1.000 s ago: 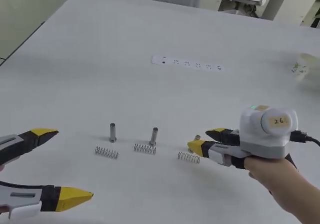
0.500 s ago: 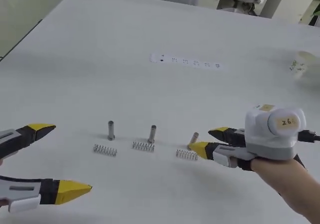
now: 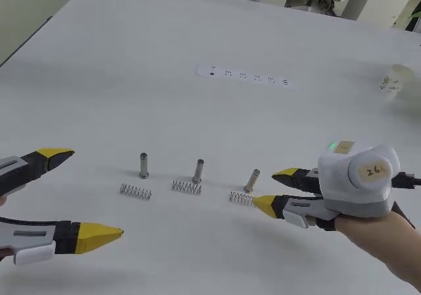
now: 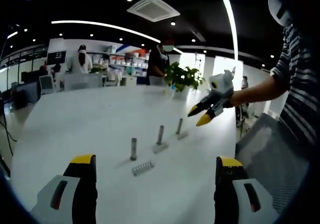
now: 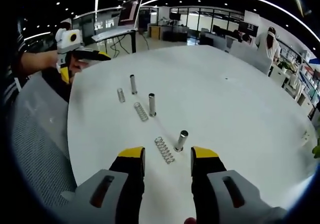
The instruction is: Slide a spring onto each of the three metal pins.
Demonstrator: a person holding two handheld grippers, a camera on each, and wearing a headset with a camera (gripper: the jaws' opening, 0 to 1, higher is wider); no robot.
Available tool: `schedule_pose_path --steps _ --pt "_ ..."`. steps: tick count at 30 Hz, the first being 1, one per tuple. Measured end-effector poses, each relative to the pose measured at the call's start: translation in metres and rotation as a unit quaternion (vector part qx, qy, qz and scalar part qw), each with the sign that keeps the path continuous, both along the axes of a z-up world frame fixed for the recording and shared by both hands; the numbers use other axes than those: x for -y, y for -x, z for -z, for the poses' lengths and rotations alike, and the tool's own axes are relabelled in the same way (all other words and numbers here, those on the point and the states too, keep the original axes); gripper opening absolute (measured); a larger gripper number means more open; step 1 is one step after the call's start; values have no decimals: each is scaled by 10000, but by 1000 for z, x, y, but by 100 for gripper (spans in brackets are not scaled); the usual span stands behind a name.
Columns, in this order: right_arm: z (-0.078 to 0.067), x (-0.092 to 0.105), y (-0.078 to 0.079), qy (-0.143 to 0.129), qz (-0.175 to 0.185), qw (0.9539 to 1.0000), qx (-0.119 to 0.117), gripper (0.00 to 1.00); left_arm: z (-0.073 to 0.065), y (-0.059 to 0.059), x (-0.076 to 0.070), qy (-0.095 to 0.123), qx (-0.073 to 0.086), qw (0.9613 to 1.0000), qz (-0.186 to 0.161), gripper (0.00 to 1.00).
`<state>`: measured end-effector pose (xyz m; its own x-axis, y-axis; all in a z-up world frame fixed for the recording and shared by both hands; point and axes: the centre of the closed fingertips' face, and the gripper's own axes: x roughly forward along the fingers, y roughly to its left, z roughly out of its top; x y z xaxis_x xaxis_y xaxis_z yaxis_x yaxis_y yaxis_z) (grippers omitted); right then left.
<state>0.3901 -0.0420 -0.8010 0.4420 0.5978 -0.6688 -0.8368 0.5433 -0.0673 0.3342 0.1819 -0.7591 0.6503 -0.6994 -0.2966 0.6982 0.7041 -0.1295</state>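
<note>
Right claw: jaws apart by a moderate gap, holding nothing; low over the counter, at the right end of the row in the head view.
Right spring: lies flat on the counter just ahead of the right claw's tips, in line with the gap between the jaws and not touching them.
Right pin: stands upright just beside that spring, a little farther from the claw and toward its right jaw; bare.
Middle pin: upright and bare, with the middle spring lying flat just in front of it.
Left pin: upright and bare, with the left spring lying flat just in front of it.
Left claw: jaws spread wide, empty; well apart from the left pin and spring, which sit ahead of its gap in the left gripper view.
Power strip: white, flat on the counter, well beyond the pins.
Paper cup: at the far right of the counter.
</note>
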Motion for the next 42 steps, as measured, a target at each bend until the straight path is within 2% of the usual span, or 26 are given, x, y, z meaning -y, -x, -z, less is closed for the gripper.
schedule_pose_path --steps 4,15,18,25,33,42 --pt "2 2 0 225 -125 9996 89 33 0 2 1 -4 29 10000 17 96" --pt "11 3 7 647 -642 9958 4 27 5 5 -2 31 -3 10000 1 95" --pt "16 2 11 938 -935 9912 -35 23 5 6 -2 37 -2 10000 -4 95" --pt "26 -9 17 1175 -1326 9841 -98 23 8 8 -3 -4 -19 10000 8 95" --pt "36 -11 12 1353 -1417 9805 -131 22 11 12 -5 -30 -64 10000 -11 95" --pt "46 -10 1 1366 -1312 9815 -288 19 13 13 -6 -34 -94 9999 -22 95"
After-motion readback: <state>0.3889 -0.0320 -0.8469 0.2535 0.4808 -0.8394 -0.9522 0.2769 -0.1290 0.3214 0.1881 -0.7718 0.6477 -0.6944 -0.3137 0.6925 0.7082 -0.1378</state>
